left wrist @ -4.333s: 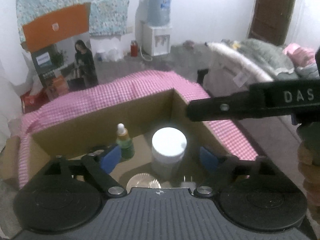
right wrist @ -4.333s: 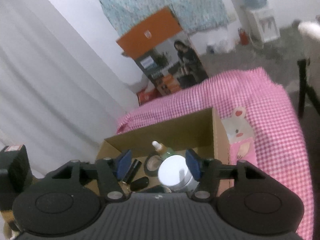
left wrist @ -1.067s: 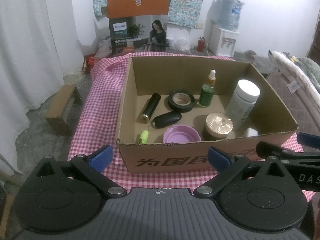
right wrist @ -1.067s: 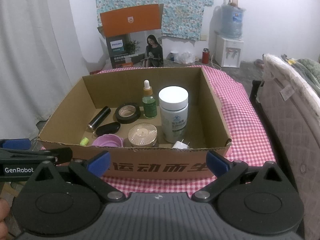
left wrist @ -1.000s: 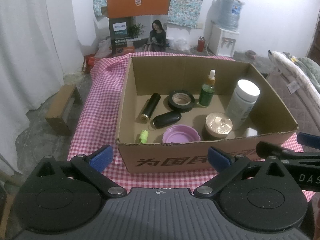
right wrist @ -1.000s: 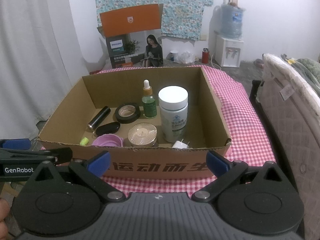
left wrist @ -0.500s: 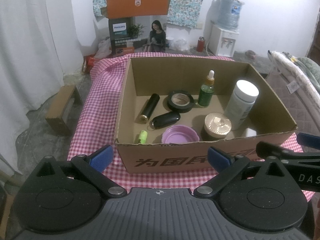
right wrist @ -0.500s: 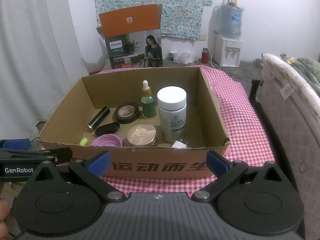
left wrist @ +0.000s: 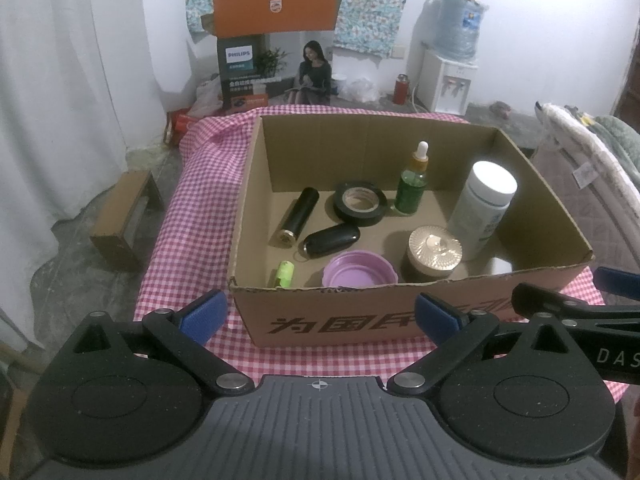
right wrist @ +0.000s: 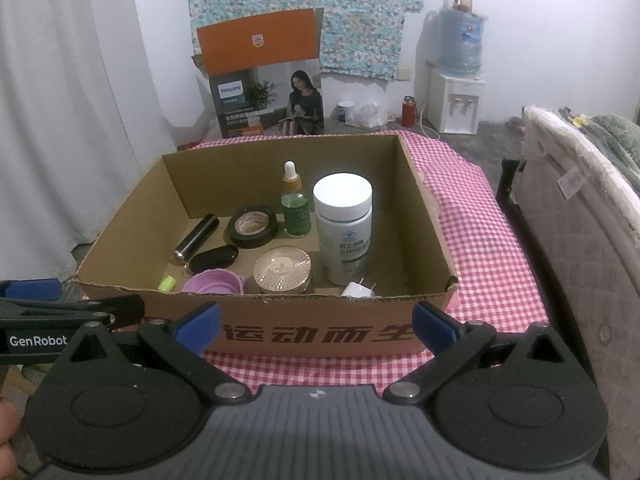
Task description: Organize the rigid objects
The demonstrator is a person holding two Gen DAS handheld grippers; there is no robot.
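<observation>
Orange-lidded printed carton (right wrist: 264, 80) stands against far wall under floral cloth (right wrist: 304, 12). Water dispenser (right wrist: 456, 80) right of it; red flask (right wrist: 408, 117) on floor beside. White curtain (left wrist: 60, 80) at left.

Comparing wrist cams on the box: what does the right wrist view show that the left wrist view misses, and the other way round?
Only the right wrist view shows the white plug adapter behind the box's front wall. Only the left wrist view shows the small wooden stool on the floor. Both show the cardboard box with the white bottle, dropper bottle, tape roll and purple lid inside, with both grippers open.
</observation>
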